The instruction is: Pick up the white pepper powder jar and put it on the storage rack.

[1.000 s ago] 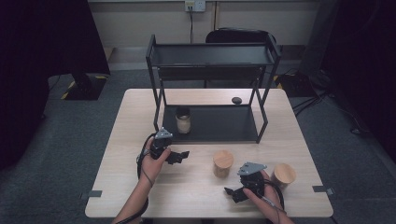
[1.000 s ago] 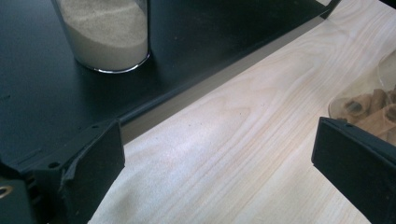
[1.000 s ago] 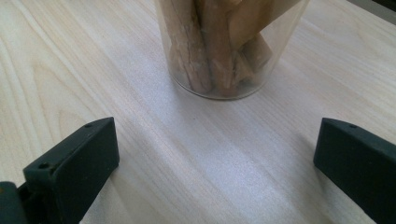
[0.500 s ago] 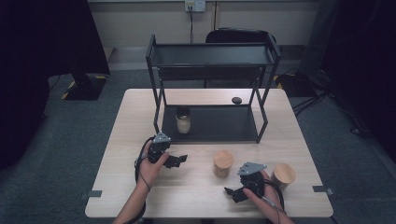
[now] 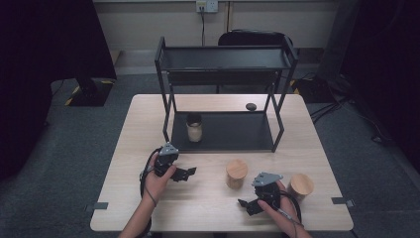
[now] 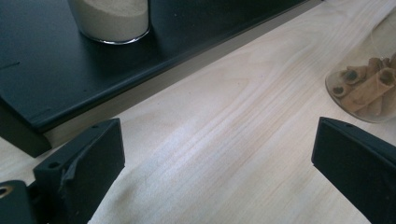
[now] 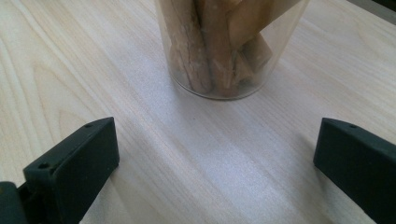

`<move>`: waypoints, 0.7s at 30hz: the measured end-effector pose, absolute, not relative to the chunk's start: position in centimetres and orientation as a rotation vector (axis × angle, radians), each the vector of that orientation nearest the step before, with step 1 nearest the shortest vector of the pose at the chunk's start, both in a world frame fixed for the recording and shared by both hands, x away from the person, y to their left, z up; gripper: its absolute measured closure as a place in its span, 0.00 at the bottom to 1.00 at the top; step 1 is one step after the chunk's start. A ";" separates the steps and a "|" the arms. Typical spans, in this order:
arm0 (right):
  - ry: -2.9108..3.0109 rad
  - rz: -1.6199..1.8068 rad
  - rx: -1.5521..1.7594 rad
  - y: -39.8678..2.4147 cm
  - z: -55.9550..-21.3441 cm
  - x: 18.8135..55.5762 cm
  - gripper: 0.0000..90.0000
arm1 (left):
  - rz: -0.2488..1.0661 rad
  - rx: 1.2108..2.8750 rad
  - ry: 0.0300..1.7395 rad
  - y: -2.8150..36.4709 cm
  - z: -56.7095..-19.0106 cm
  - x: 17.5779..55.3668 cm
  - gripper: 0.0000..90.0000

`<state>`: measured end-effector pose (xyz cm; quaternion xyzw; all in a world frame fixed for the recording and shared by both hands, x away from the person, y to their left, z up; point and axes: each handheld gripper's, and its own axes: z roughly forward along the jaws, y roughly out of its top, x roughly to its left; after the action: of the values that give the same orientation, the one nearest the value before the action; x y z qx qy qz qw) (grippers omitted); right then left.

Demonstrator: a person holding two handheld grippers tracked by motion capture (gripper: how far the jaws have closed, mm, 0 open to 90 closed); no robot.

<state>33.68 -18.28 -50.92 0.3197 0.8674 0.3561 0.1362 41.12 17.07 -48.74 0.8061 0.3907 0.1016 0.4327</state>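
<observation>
Right gripper low on the pale wooden table, jaws spread wide, facing the clear wood-lidded jar of brown sticks just ahead, probably lining up a grasp. Left gripper, jaws also spread, waits left of that jar, near the black metal shelf rack.

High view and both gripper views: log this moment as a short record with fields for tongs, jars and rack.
left tongs: open, empty, low over the table, pointing toward the middle jar
right tongs: open, empty, facing the middle jar
middle jar: wooden lid, brown sticks inside, on the table, untouched
right jar: wooden lid, beside the right hand
rack: black, two levels
jar on rack: pale powder, lower shelf
</observation>
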 end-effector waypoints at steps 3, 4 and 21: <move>2.511 1.031 0.926 -18.3 -50.9 33.7 0.00 | 0.254 2.011 0.971 17.2 -48.7 41.0 0.02; 2.511 1.031 0.926 -18.3 -50.9 33.7 0.00 | 0.255 2.014 0.969 17.3 -48.7 40.9 0.02; 2.511 1.031 0.926 -18.3 -50.9 33.7 0.00 | 0.270 2.029 0.965 18.5 -48.8 40.1 0.02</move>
<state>33.68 -18.28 -50.92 0.3198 0.8674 0.3562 0.1362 40.11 18.46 -48.81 0.8115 0.3859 0.1079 0.4253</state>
